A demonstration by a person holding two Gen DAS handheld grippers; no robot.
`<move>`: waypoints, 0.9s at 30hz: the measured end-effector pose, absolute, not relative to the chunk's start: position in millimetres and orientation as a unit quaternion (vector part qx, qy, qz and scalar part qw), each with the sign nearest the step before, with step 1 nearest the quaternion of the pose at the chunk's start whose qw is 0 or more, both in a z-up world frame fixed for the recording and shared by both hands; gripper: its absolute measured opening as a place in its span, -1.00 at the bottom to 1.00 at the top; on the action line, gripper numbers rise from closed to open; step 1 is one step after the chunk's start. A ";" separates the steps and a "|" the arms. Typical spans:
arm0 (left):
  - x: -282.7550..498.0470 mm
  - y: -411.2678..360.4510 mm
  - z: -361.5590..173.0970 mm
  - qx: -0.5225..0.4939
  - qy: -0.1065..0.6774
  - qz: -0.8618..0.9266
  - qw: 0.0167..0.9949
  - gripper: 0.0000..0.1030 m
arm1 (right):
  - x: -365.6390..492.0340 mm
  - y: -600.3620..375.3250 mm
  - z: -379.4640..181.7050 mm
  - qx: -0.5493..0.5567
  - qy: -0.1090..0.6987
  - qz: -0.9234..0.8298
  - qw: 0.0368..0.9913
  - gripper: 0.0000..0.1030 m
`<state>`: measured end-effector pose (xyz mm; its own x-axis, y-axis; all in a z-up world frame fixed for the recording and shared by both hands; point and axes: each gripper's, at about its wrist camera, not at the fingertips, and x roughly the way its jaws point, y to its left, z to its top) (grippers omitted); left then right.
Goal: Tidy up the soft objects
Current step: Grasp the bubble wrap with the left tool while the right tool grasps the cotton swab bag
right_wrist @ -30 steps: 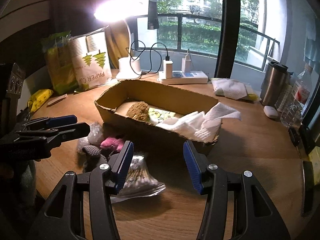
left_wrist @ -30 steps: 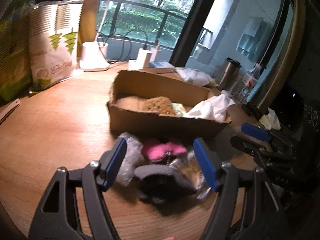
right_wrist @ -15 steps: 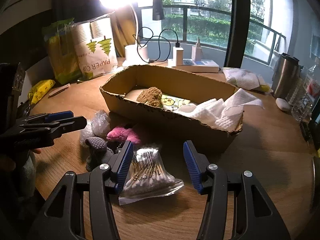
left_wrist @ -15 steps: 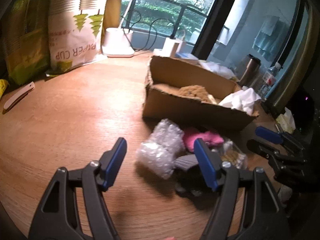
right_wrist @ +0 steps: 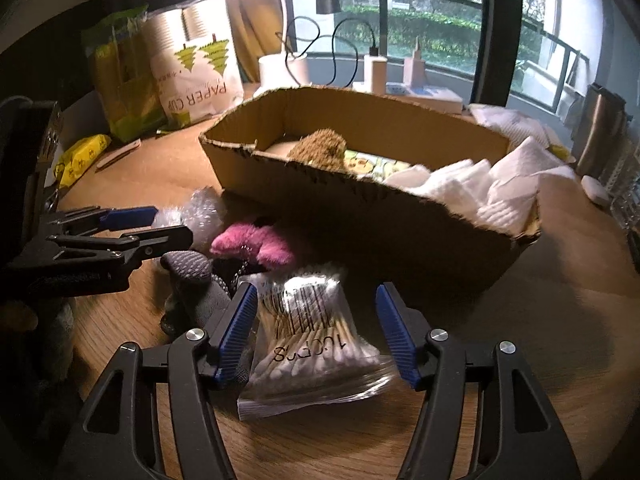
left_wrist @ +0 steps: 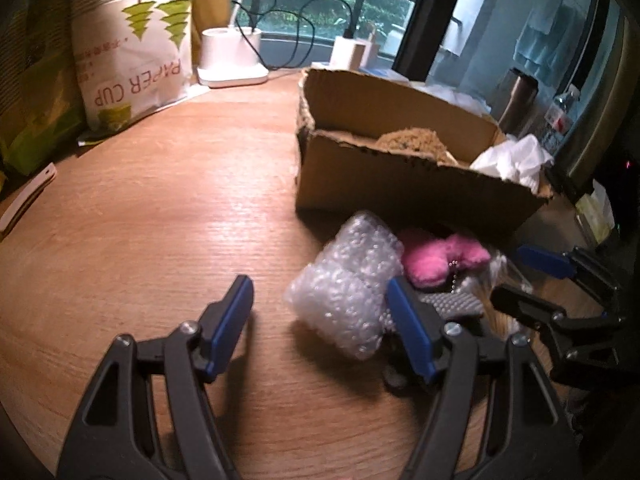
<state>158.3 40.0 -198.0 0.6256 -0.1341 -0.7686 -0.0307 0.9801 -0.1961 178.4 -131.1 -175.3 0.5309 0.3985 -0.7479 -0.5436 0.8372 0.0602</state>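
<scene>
While the soft things lie in a small heap on the wooden worktop (left_wrist: 152,208), just in front of the cardboard box (right_wrist: 360,216), both tools are low over them. The heap has a roll of bubble wrap (left_wrist: 348,292), a pink plush toy (right_wrist: 256,246), a grey knitted piece (right_wrist: 192,276) and a clear bag of cotton swabs (right_wrist: 316,336). The bubble wrap touches the pink toy, and the grey piece lies against both the toy and the bag.

The right hand-held gripper (right_wrist: 316,334) is open, with the bag of cotton swabs between its two blue fingers; I cannot tell if the fingers touch the bag. The left hand-held gripper (left_wrist: 320,324) is open too; the bubble wrap sits near its right finger, partly between the fingers, and it grips nothing.

Inside the box there are a brown fuzzy ball (right_wrist: 320,148) and white folded tissues (right_wrist: 480,192), which hang over the box's right end.

Farther back on the worktop stand a bag of paper cups (left_wrist: 132,60), a green packet (right_wrist: 120,76) beside it, a white lamp base (left_wrist: 232,56) with a black cable, and a steel mug (left_wrist: 516,96) near the window.
</scene>
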 end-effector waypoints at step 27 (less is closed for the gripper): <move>146.0 29.2 -175.4 -0.082 0.398 -0.059 0.912 -0.19 | 168.9 -141.7 -180.9 -0.107 0.404 0.271 0.867 -0.15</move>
<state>146.0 29.2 -175.4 0.6756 -0.1726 -0.7168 0.0417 0.9796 -0.1966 168.9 -141.7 -180.9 0.5261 0.3845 -0.7585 -0.5568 0.8299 0.0345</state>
